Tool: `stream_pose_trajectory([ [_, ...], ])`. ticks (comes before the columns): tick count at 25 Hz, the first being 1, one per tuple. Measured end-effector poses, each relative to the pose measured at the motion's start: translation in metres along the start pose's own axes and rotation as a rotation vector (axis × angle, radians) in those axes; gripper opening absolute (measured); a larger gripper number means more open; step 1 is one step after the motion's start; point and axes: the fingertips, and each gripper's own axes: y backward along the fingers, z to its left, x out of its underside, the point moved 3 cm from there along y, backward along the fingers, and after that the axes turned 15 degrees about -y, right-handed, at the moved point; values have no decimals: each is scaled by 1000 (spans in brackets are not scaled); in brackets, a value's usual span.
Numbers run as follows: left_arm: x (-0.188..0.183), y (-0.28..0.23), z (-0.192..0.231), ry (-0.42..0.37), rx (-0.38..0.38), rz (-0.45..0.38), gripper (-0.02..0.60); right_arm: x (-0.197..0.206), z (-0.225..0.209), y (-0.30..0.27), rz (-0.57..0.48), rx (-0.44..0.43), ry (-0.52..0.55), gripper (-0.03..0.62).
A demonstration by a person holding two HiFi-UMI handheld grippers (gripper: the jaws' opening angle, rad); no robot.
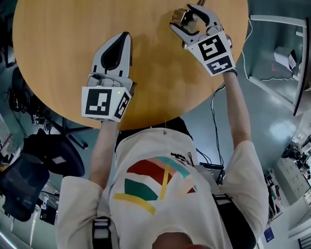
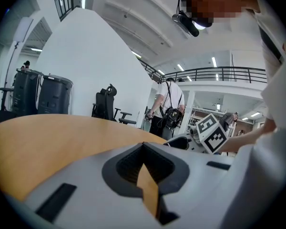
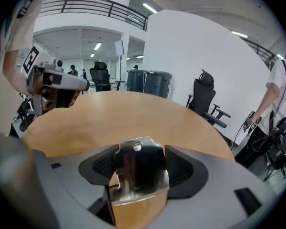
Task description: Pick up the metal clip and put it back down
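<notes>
The shiny metal clip (image 3: 139, 171) sits between the jaws of my right gripper (image 3: 138, 163), which is shut on it. In the head view that right gripper (image 1: 189, 15) is over the far right of the round wooden table (image 1: 57, 40), with the clip (image 1: 180, 16) glinting at its tips. Whether the clip touches the tabletop I cannot tell. My left gripper (image 1: 125, 36) rests near the table's front middle, its jaws shut with nothing between them. In the left gripper view its jaws meet, at the left gripper (image 2: 144, 146).
The table's front edge runs just under both marker cubes, and its right edge lies close to the right gripper. Office chairs (image 3: 206, 99) and dark bins (image 2: 38, 95) stand beyond the table. A person (image 2: 169, 109) stands in the background. Cables lie on the floor (image 1: 280, 113).
</notes>
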Motion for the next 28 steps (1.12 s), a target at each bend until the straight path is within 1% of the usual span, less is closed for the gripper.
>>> stream_pose_trajectory([
  [4,-29,29,-4,-13,-35,-41,41,-47,23,41,-128,14,-34,304],
  [7,-52,57,-6,-15,-76,-75,42,-82,42,77,-232,59,-66,304],
  [9,-68,77,-6,-33,-103,-102,41,-105,58,102,-320,74,-90,304],
  [11,-85,96,-3,-57,-124,-126,43,-130,80,126,-415,69,-131,304],
  [13,-103,109,-2,-54,-144,-168,41,-150,98,150,-497,55,-180,304],
  [16,-133,127,-7,6,-167,-265,41,-169,117,187,-602,5,-271,304],
  [18,-152,152,-8,-15,-179,-313,41,-180,141,207,-688,-51,-330,304],
  [20,-166,178,-8,-40,-190,-348,43,-189,165,225,-749,-104,-362,304],
  [24,-178,211,-12,-6,-203,-395,41,-190,197,249,-776,-190,-428,304],
  [26,-183,222,-14,-10,-212,-414,42,-189,205,253,-778,-222,-452,304],
  [28,-187,232,-15,-19,-224,-427,43,-188,211,255,-778,-235,-460,304],
])
